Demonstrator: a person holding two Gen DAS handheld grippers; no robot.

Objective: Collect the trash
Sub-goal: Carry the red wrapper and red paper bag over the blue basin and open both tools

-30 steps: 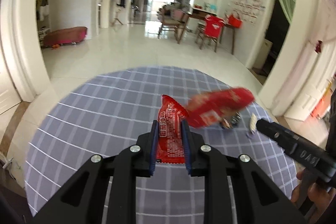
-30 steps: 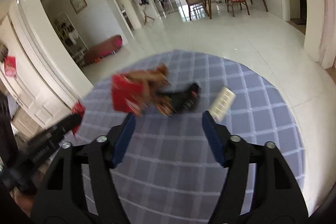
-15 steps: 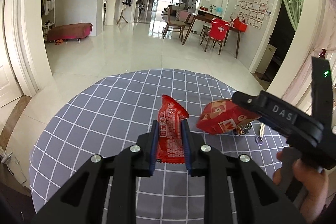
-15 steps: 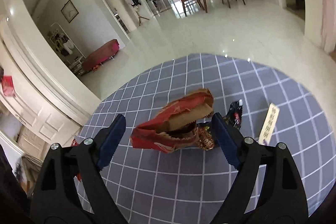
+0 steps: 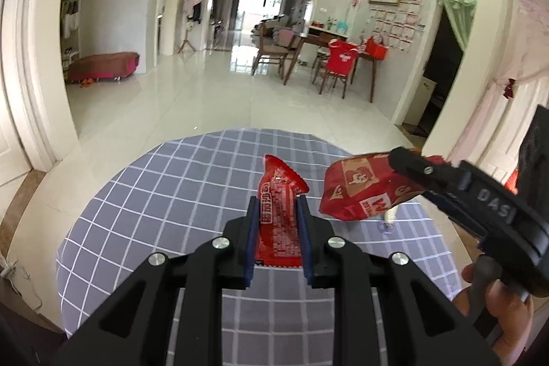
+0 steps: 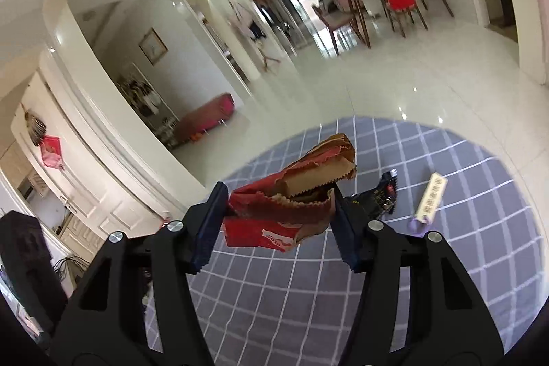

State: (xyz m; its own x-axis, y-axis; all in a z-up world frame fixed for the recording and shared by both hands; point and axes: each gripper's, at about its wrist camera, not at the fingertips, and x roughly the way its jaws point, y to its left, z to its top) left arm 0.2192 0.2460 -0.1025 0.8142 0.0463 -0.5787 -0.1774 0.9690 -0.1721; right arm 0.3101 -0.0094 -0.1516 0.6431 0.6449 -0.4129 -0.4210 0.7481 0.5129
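Observation:
My left gripper [image 5: 277, 204] is shut on a red snack wrapper [image 5: 279, 215] that stands upright between its blue pads, above the round table with a grey checked cloth [image 5: 164, 194]. My right gripper [image 6: 278, 194] has a torn red and brown paper bag [image 6: 291, 198] between its pads, lifted off the cloth; its jaws are closing and both pads press on the bag's sides. In the left wrist view the same paper bag [image 5: 360, 187] hangs in the right gripper [image 5: 405, 160], with a hand [image 5: 497, 304] on its handle.
On the cloth behind the bag lie a black wrapper [image 6: 384, 194] and a pale narrow packet [image 6: 432, 194] with a purple ring. Beyond the table's far edge is glossy white floor [image 5: 223, 84], with a dining table and chairs [image 5: 329, 64] far off.
The right gripper came up around the paper bag, narrowed its jaws onto it and lifted it off the cloth. The left gripper rose slightly, still holding the red wrapper.

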